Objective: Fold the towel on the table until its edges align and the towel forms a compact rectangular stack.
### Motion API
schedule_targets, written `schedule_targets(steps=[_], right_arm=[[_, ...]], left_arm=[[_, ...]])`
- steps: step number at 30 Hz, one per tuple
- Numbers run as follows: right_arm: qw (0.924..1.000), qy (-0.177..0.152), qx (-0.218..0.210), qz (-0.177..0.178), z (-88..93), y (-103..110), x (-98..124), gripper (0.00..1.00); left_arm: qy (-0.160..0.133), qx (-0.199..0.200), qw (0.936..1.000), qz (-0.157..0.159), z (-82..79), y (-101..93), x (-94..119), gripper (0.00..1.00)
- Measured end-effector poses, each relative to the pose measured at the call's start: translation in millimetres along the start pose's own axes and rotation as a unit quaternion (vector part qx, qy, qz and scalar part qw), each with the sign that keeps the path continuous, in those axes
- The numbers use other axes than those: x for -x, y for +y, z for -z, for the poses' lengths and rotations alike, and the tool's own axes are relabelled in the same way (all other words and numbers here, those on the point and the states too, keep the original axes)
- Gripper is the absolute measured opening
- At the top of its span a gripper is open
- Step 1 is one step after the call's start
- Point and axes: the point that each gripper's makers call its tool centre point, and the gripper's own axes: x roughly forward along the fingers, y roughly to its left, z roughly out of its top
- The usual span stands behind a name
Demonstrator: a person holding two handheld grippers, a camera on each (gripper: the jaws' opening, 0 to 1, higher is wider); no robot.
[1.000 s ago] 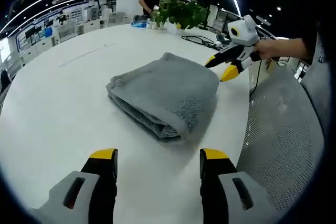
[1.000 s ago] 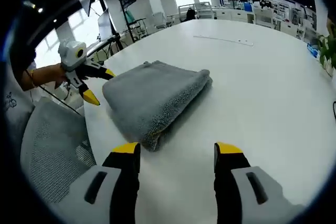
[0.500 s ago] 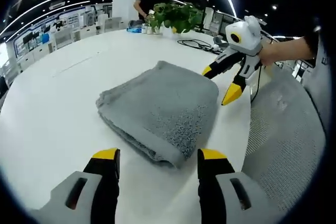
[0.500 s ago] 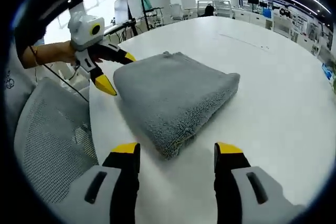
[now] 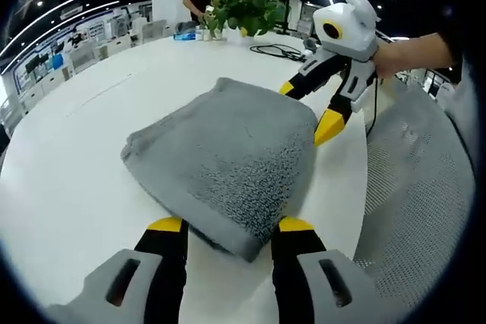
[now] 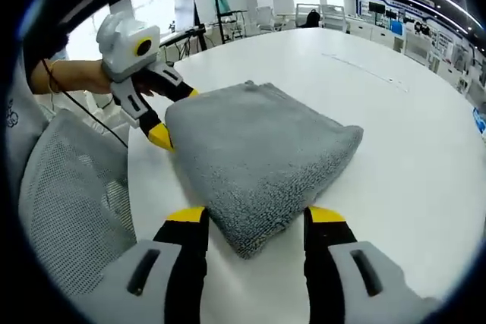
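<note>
Both open grippers [image 5: 225,224] [image 6: 245,215] astride thick, grey, folded towel [image 5: 224,149] corners.

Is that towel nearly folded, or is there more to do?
Mostly done: the grey towel already lies as a layered rectangle on the white table. In hand: the left gripper and right gripper each straddle a corner, open. Left: possibly one more fold or squaring.

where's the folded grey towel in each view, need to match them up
Left gripper view: the towel lies at centre, its near corner between this tool's jaws.
Right gripper view: the towel lies at centre, its near corner between this tool's jaws.
Shared landmark: the mesh chair beside the white table.
</note>
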Motion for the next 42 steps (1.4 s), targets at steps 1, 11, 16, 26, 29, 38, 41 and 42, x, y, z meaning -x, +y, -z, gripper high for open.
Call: schedule_targets(steps=[1,11,16,26,29,38,41,42], right_arm=[[1.0,0.001,-0.002,-0.001,0.2,-0.8,-0.9,0.49],[0.9997,-0.004,-0.023,0.005,-11.6,-25.5,-6.7,0.48],[0.9994,-0.01,-0.031,0.011,-18.0,-42.6,-9.6,0.47],[0.9984,-0.026,-0.044,0.026,-27.4,-66.5,-15.6,0.46],[0.9978,-0.033,-0.049,0.029,-32.6,-73.2,-18.3,0.45],[0.9968,-0.039,-0.049,0.05,-40.4,-91.0,-25.5,0.44],[0.9965,-0.04,-0.052,0.052,-40.7,-94.2,-25.9,0.44],[0.9964,-0.041,-0.053,0.052,-41.0,-95.1,-25.4,0.44]], left_arm=[[-0.001,-0.001,1.0,0.0,-0.6,0.8,-0.5,0.43],[-0.01,0.005,0.9999,-0.007,-16.5,24.7,-12.0,0.4],[-0.016,0.009,0.9998,-0.004,-26.2,38.7,-20.3,0.39],[-0.029,0.004,0.9995,-0.006,-39.9,58.8,-31.3,0.37],[-0.033,0.0,0.9994,-0.006,-45.0,66.3,-33.5,0.37],[-0.041,0.016,0.9989,-0.019,-56.8,78.6,-40.5,0.34],[-0.041,0.018,0.9988,-0.02,-57.6,77.8,-40.8,0.34],[-0.043,0.02,0.9987,-0.021,-58.5,78.0,-40.7,0.34]])
